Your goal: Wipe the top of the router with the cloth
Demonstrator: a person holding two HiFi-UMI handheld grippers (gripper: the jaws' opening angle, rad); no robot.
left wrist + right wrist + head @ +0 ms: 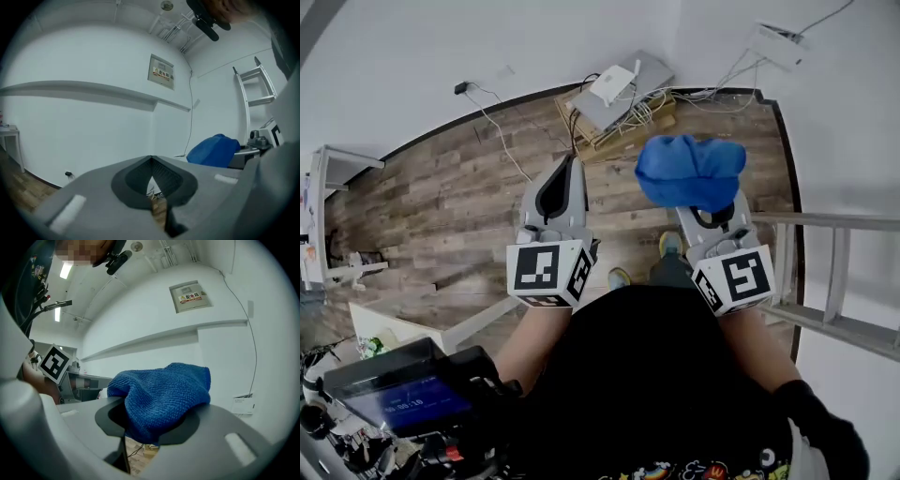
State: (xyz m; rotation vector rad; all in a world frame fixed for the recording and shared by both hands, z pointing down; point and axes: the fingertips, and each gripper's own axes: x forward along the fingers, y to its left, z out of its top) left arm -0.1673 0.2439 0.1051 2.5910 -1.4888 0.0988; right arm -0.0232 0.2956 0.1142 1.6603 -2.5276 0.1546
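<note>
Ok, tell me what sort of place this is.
Probably the wiring corner of a sparsely furnished indoor room. A white router sits amid tangled cables on wood-look flooring. A labelled panel is mounted on the bare white wall, and a ladder stands at the right.

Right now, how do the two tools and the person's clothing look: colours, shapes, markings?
The left tool and the right tool are alike: light grey tapering bodies with dark ribbed inner pads. Each carries a white cube with black square markers at its rear. The person wears a black top with a colourful print low down.
</note>
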